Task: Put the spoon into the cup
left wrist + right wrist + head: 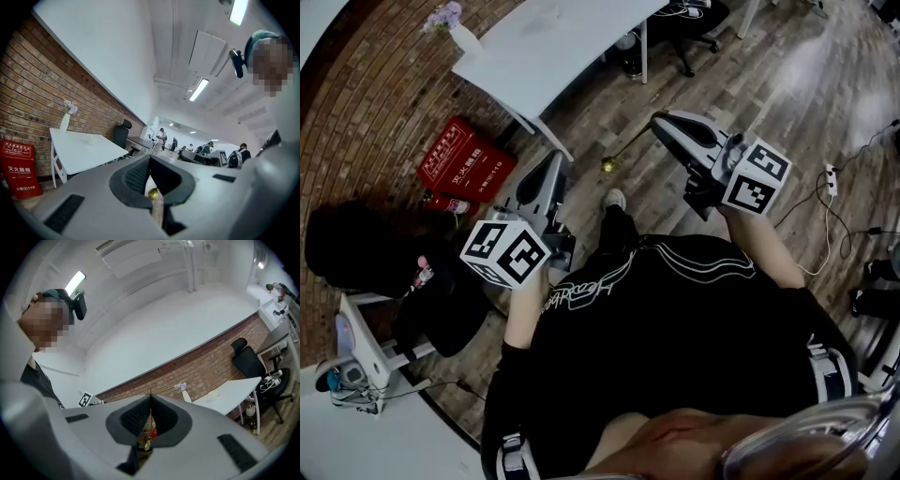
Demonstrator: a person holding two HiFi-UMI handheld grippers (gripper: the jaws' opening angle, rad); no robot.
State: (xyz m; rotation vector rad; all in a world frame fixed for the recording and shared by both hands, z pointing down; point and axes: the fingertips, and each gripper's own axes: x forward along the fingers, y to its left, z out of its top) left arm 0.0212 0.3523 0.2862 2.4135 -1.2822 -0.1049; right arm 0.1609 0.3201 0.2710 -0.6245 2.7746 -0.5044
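Spoon [629,146] pinched by right gripper [657,121], over wooden floor [750,84]

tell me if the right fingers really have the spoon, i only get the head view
Observer: Yes. The right gripper view shows the right gripper with its fingers closed on the thin handle of the spoon.
Operator: ok and is the left holding anything
Observer: No. In the left gripper view the left gripper has its fingers together at the tips with nothing gripped.
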